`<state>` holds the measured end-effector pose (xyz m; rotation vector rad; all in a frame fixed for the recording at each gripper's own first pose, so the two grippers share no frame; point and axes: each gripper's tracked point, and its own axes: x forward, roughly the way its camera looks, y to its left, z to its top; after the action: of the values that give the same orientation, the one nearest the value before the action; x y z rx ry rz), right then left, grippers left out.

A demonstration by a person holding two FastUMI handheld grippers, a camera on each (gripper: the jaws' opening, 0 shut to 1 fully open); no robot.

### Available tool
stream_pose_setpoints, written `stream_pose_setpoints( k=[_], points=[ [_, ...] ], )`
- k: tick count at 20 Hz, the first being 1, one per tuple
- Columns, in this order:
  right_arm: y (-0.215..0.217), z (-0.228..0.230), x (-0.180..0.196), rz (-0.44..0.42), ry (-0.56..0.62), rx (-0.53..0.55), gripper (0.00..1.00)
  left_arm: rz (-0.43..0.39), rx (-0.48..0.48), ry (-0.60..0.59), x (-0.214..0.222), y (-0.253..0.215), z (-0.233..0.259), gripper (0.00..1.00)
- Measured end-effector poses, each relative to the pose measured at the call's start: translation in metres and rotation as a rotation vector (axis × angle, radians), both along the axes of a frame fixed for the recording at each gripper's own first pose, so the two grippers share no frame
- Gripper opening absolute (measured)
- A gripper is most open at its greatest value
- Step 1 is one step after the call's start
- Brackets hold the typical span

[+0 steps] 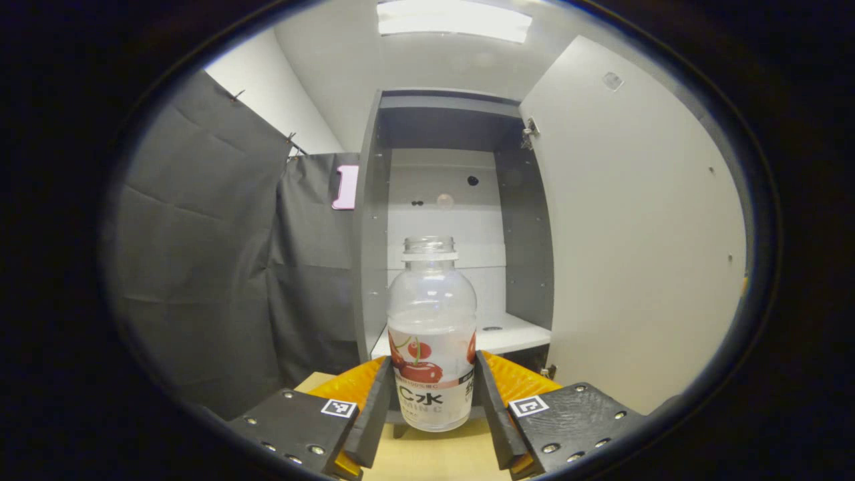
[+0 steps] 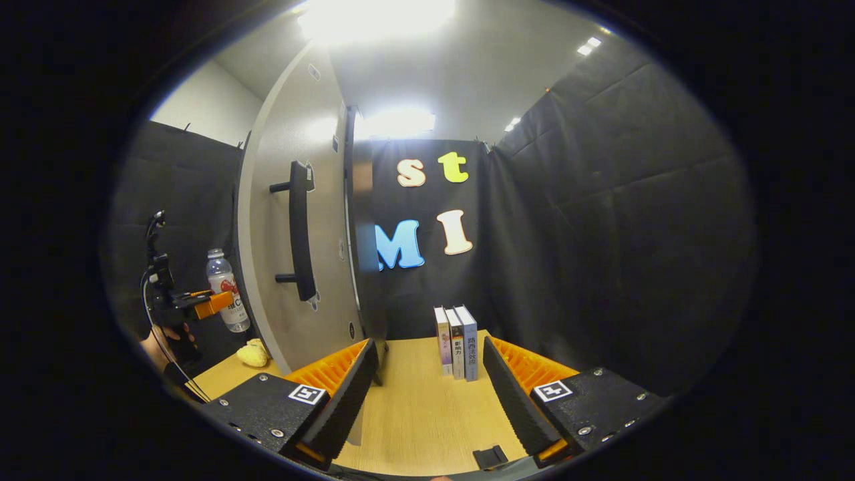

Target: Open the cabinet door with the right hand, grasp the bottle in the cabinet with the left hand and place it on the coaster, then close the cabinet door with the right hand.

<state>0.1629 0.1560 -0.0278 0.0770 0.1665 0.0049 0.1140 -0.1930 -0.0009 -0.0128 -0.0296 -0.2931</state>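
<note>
A: What is seen in the left gripper view, from left to right?

B: Dark cloth is hung at the left; the cabinet (image 1: 446,220) is seen at the centre, its inside bare and its white shelf (image 1: 497,334) lit; the cabinet door (image 1: 634,227) is swung wide at the right. The bottle (image 1: 432,334) is held upright and uncapped by the left gripper (image 1: 431,401); both fingers (image 1: 374,407) are pressed against its labelled lower part; it is carried in front of the cabinet, above the bench (image 1: 434,457).

A: And in the right gripper view?

B: At the far left the left gripper (image 2: 215,304) is seen in a hand (image 2: 175,335), with the bottle (image 2: 226,290) clasped in it; a yellow object (image 2: 254,354) is lain on the bench (image 2: 421,414) just below; the cabinet door (image 2: 294,227) is seen edge-on beside it, its black handle (image 2: 298,230) upright; three books (image 2: 457,341) are stood upright farther right, against the cloth wall. The right gripper (image 2: 427,401) is held low over the bench; its fingers (image 2: 351,394) are spread wide, with nothing between them. A small black object (image 2: 490,457) is lain on the bench near the lower edge.
</note>
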Motion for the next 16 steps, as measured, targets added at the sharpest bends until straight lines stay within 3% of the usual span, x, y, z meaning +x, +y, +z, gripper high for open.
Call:
stream_pose_setpoints(
  k=[3, 16],
  points=[
    [0.000, 0.003, -0.003, 0.006, -0.008, 0.002, 0.97, 0.012, 0.007, 0.005, -0.029, 0.014, -0.020, 0.64],
    [0.006, -0.010, 0.005, -0.026, 0.010, 0.007, 0.96, 0.026, 0.031, 0.070, -0.111, 0.045, -0.142, 0.67]
  ],
)
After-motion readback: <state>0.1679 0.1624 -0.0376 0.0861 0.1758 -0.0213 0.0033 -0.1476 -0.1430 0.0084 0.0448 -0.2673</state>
